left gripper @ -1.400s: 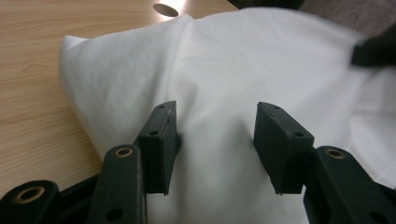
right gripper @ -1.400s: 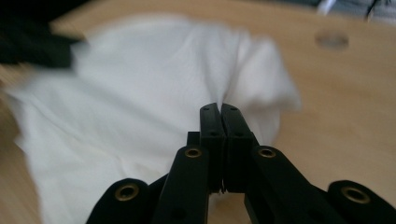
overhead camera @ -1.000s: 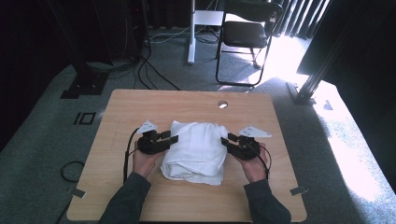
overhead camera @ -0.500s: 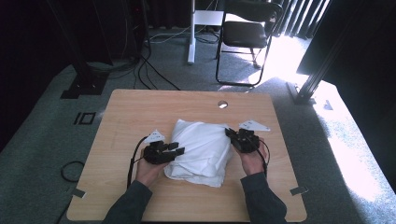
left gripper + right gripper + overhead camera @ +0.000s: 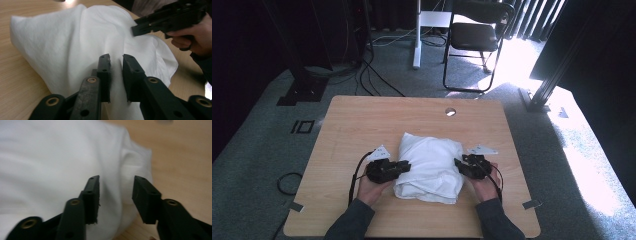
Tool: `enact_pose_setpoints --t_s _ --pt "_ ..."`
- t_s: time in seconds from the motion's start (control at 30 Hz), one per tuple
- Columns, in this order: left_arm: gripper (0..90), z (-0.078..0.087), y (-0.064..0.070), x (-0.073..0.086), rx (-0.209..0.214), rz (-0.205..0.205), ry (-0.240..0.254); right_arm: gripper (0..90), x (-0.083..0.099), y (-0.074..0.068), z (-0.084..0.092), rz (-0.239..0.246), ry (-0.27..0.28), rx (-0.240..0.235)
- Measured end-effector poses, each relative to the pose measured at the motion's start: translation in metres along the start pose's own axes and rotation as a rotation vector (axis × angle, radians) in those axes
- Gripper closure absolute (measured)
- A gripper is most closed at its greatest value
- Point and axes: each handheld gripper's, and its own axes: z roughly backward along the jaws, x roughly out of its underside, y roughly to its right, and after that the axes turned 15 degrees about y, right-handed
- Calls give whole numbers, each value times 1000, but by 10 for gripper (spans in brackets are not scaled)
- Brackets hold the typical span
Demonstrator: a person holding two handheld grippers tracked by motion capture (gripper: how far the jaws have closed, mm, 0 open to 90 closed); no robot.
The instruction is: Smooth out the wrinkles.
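A folded white cloth [image 5: 430, 166] lies mid-desk [image 5: 362, 120], soft, light and limp, best pinched at an edge fold. The left gripper [image 5: 115, 60] has its jaws narrowly apart over fabric; the right gripper [image 5: 115, 182] gapes wider at the cloth's side, gripping nothing

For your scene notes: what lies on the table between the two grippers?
In the high view, the folded white cloth lies between the left gripper and right gripper.

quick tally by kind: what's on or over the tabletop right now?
White cloth bundle: 1
Hand-held gripper: 2, left and right, each at a side of the cloth
Hands holding them: 2, left and right
Total: 5
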Motion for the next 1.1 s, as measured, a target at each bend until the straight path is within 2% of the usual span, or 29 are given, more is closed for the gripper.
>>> enact_pose_setpoints --t_s 0.1,0.13,0.17,0.23,0.27,0.3,0.33,0.37,0.4,0.47,0.5,0.53,0.57,0.63,0.7,0.77,0.83,0.87,0.93,1.0,1.07,1.1 --pt "684 7 -3 -2 -11 18 29 503 -9 -21 23 30 101 -72" --pt "681 8 -3 -2 -14 17 32 500 -9 -29 27 44 107 -111" --pt "674 9 -3 -2 -20 12 29 482 -7 -37 29 67 99 -138" --pt "658 8 -2 -1 -24 14 26 441 2 -50 23 125 54 -143" --pt "654 7 -2 -1 -24 18 28 428 7 -51 19 146 32 -138" --pt "644 7 -2 -1 -24 18 28 428 7 -51 19 146 32 -138" --pt "644 4 -3 -1 -27 20 29 461 12 -51 11 157 -15 -133" --pt "621 3 -3 -2 -28 21 32 772 20 -43 1 123 -79 -164" --pt "613 3 -3 -3 -28 21 35 844 21 -39 2 92 -74 -193" --pt "611 1 -6 -4 -39 17 40 876 16 -34 15 79 -18 -219" --pt "608 1 -6 -4 -39 17 40 876 16 -34 15 79 -18 -219" --pt "608 0 -10 -6 -58 22 47 878 13 -32 23 74 12 -229" --pt "593 0 -12 -7 -70 20 52 878 11 -25 33 45 28 -252" --pt "591 -1 -17 -7 -95 29 57 878 19 -20 34 43 -27 -238" --pt "587 -1 -20 -6 -107 34 52 874 31 -16 29 19 -82 -239" --pt "585 -1 -22 -5 -114 37 47 860 44 -11 22 -32 -153 -246" --pt "575 -2 -24 -4 -121 39 48 825 48 -11 20 -21 -186 -231" --pt "573 -3 -26 -5 -127 39 48 763 47 -11 20 -18 -188 -236" --pt "570 -5 -30 -8 -142 34 52 587 40 -10 25 -21 -116 -256" --pt "566 -9 -36 -12 -156 35 56 533 29 -7 28 -21 -50 -225" --pt "548 -17 -46 -17 -187 29 55 510 13 -2 29 -20 32 -185" --pt "545 -17 -46 -17 -187 29 55 510 13 -2 29 -20 32 -185"
